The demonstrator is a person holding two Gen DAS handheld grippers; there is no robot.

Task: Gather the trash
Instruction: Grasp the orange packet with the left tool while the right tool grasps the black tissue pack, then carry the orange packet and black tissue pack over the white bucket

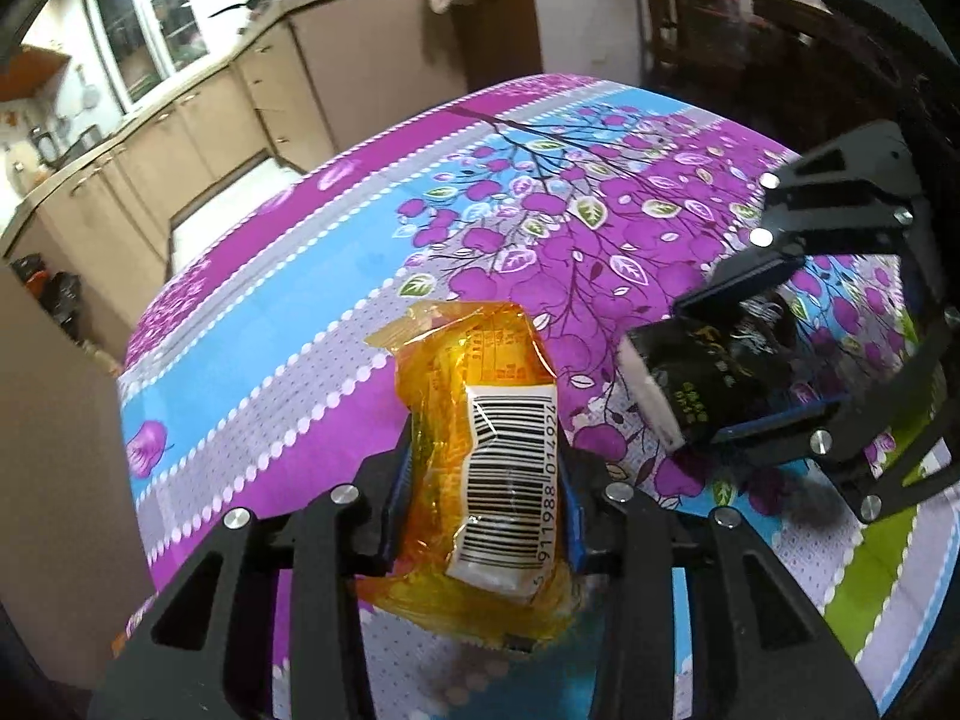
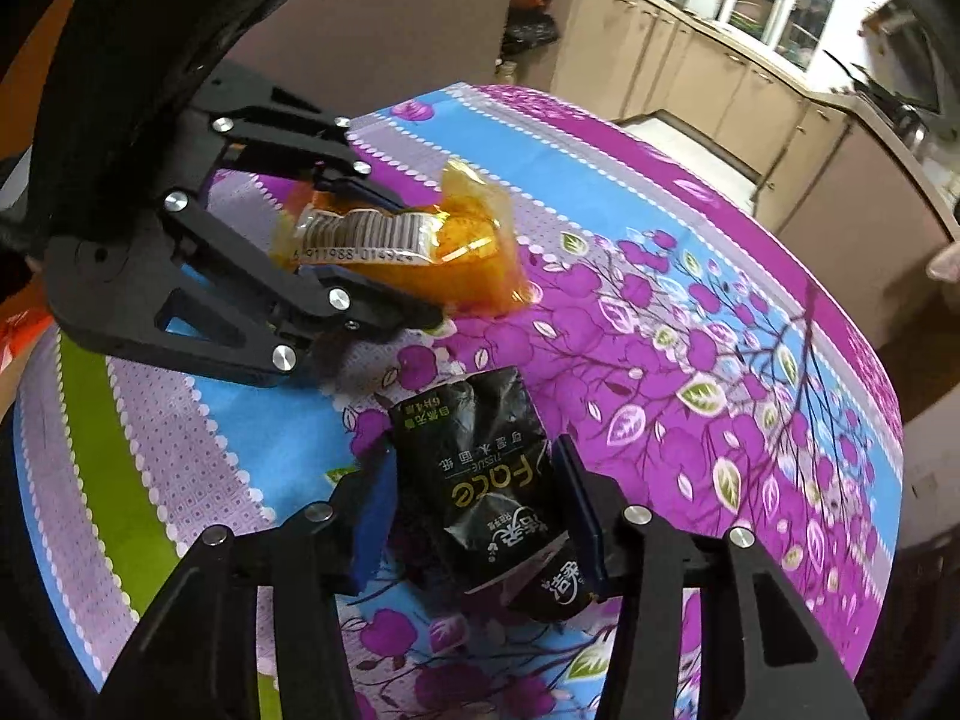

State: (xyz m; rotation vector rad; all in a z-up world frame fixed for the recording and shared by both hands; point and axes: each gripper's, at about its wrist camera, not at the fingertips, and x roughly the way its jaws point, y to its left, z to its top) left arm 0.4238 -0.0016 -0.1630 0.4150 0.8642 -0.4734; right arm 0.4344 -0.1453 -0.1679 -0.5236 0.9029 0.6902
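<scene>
While the left wrist view looks down, the left tongs (image 1: 483, 474) are clamped on an orange wrapper (image 1: 480, 450) over the floral table (image 1: 270, 330). Over on the right wrist view, the right tongs (image 2: 474, 516) grip a black tissue pack (image 2: 480, 480) just above that cloth.

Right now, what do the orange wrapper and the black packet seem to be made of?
Translucent orange wrapper with barcode label: thin glossy plastic film, probably; it crinkles and light passes through. Crumpled black tissue packet: soft printed plastic film, apparently; shiny creases.
</scene>
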